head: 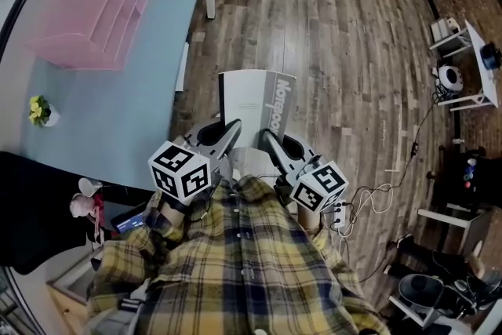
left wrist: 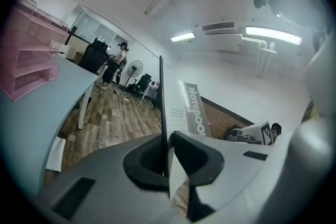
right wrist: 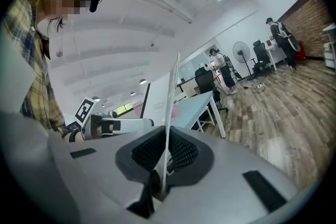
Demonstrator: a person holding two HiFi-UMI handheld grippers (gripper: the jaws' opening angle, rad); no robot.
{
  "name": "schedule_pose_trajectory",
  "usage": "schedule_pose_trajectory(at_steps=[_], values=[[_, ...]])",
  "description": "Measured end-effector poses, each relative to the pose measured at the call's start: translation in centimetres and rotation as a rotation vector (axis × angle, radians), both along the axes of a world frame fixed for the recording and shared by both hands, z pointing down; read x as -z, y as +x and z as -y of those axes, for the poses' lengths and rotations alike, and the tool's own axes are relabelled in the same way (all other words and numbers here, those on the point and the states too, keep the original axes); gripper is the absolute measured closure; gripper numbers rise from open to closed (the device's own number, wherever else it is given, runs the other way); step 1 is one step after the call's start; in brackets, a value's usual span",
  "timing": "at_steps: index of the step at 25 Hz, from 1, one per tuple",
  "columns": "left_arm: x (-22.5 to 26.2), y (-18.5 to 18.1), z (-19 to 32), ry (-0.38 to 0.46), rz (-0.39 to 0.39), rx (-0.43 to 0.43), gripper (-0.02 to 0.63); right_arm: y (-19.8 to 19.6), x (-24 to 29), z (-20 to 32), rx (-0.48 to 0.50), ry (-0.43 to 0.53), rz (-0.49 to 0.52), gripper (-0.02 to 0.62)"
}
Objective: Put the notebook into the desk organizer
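The left hand-held gripper is clamping the near edge of the thin white-and-grey notebook, and the right hand-held gripper is pinching that edge just beside it, both sets of jaws narrow on the cover. The notebook is hanging over the wood-plank floor — well apart from the pink plastic desk organizer, which is sitting on the pale blue tabletop.

At frame centre a grey-and-white notebook is held flat above the wooden floor, the left gripper and right gripper both on its near edge. A pink desk organizer stands at upper left on a pale blue table, well apart from a small yellow flowerpot. A plaid shirt fills the bottom.
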State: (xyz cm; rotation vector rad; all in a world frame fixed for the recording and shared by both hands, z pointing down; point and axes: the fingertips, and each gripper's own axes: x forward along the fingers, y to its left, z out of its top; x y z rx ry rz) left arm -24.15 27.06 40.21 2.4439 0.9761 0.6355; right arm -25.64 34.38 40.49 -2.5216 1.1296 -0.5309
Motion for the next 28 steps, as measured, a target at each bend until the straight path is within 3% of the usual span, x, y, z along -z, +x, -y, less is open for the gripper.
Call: schedule_pose_trajectory(at_steps=[16,28], values=[[-0.2,16.7,5.5,0.007,0.026,0.048,0.574,17.1,-0.3,5.4,0.047,0.014,0.016,0.577],[-0.8,23.3,12.5,-0.033,0.050,0.166,0.575,24.5,-0.7,12.4,0.154,-0.009,0.048,0.577]])
